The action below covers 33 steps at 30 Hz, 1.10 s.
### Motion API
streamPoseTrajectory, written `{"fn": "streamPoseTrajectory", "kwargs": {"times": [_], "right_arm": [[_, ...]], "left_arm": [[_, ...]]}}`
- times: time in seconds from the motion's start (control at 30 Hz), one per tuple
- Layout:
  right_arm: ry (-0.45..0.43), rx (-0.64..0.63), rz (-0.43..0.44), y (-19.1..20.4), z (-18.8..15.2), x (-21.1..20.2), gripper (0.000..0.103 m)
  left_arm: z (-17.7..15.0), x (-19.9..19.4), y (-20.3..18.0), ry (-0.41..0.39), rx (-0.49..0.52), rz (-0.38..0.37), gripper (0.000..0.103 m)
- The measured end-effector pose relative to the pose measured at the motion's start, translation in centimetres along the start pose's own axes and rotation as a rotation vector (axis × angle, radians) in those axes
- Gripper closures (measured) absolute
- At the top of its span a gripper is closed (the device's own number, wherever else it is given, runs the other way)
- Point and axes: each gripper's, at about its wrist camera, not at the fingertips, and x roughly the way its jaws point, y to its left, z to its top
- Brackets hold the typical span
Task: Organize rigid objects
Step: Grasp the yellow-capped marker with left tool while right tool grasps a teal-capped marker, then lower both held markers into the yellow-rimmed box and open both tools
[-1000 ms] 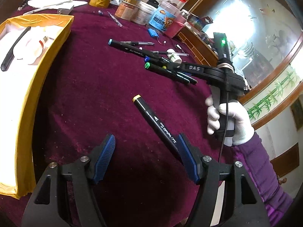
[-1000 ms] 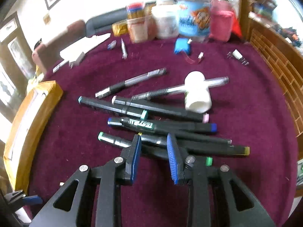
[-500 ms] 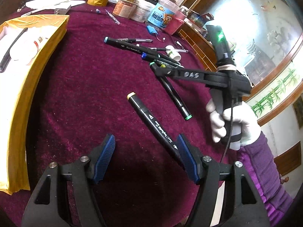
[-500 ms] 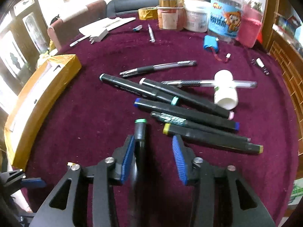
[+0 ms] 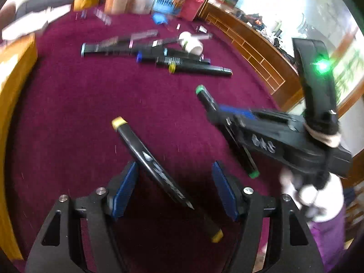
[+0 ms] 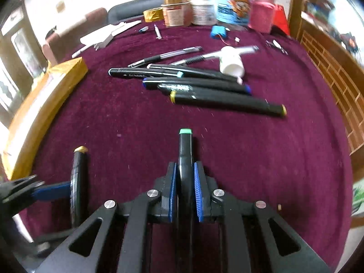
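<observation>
My right gripper point(image 6: 184, 182) is shut on a black marker with green caps point(image 6: 185, 154), held above the maroon table; it also shows in the left wrist view point(image 5: 206, 99). My left gripper point(image 5: 174, 186) is open around a black marker with yellow caps point(image 5: 157, 170), which lies on the cloth between its blue pads; this marker shows in the right wrist view point(image 6: 78, 177) too. A pile of several black markers and pens point(image 6: 193, 84) lies farther back, with a white cap-like cylinder point(image 6: 231, 64) on it.
A yellow box point(image 6: 45, 95) lies along the left edge. Jars and tubs point(image 6: 204, 6), a tape roll point(image 6: 153, 14), a blue battery pack point(image 6: 218, 31) and papers point(image 6: 107, 34) stand at the back. A wooden rim point(image 6: 336, 72) bounds the right side.
My right gripper closed on the green-capped marker and carried it away from the pile toward the front. My left gripper shifted so the yellow-capped marker lies between its pads.
</observation>
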Motion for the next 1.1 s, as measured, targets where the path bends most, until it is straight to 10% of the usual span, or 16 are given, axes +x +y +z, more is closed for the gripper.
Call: {"fn": "streamPoseTrajectory", "kwargs": {"times": [0.07,0.33,0.47,0.53,0.6,0.73,1.1], "right_arm": [[-0.004,0.028,0.018,-0.5,-0.5,-0.3,0.089],[-0.033,0.038,0.008,0.0,-1.2,-0.4,0.082],[-0.039,0.023,-0.021,0.9,-1.4,-0.3,0.074],[-0.045,0.005,-0.040,1.6,-1.5,-0.2,0.068],[-0.053,-0.029,-0.085,2.5,-1.7,-0.1,0.068],[-0.057,-0.026,-0.093,2.5,-1.8,-0.3,0.089],[-0.108,0.053,0.135,3.4,-1.2,-3.8,0.090]], "left_arm": [[0.1,0.4,-0.4,-0.001,0.057,0.051,0.079],[-0.4,-1.3,3.3,-0.005,0.001,0.064,0.080],[-0.8,-0.4,1.2,-0.054,0.038,0.110,0.036],[-1.2,0.7,-0.8,-0.067,0.126,0.158,0.034],[-1.8,1.2,-2.4,-0.065,0.220,0.217,0.085],[-1.7,0.0,-0.4,-0.068,0.181,0.136,0.091],[-1.5,-8.2,3.8,-0.232,0.025,-0.093,0.091]]}}
